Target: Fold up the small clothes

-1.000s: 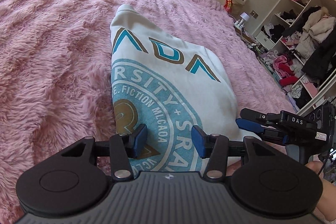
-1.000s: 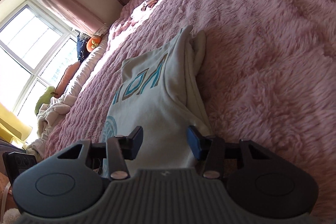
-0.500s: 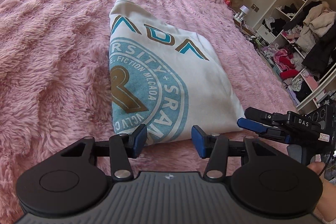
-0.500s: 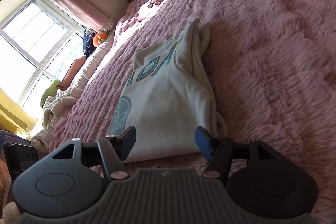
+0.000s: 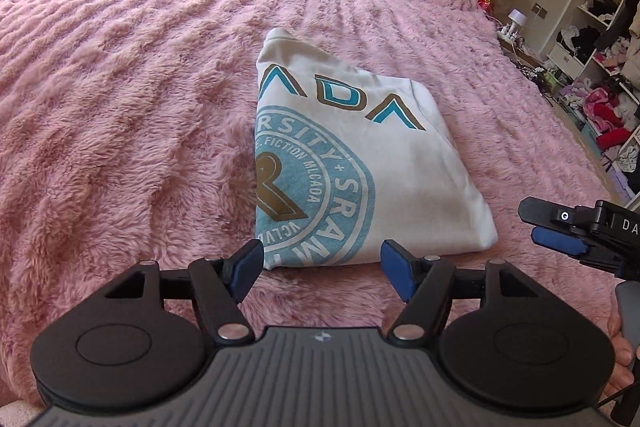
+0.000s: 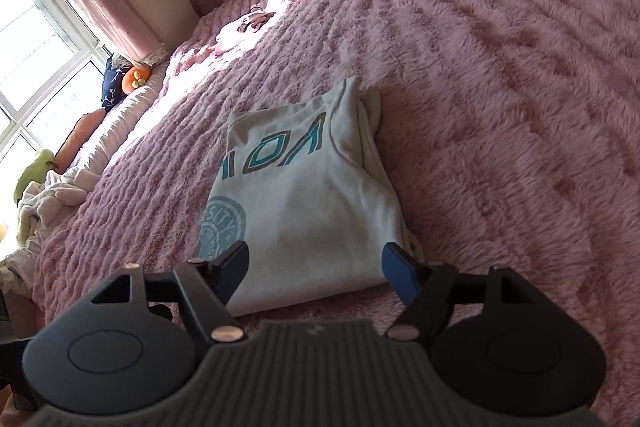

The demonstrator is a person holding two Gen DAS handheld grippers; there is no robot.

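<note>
shirt [image 5: 360, 163]: folded, lying on the blanket [image 5: 120, 107]
left gripper [image 5: 322, 269]: before the shirt's near edge
right gripper [image 6: 316, 267]: before the same edge, right of the left gripper
shelves [image 5: 600, 27]: beyond the bed, right

A home bedroom: a bed under a fluffy pink blanket [image 5: 120, 107], curtained window [image 6: 36, 27], and open clothes-stuffed wardrobe shelves [image 5: 592, 67].

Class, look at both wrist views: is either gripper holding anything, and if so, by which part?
Nothing is held. The left gripper and right gripper are both opening, empty, above the folded white top.
</note>
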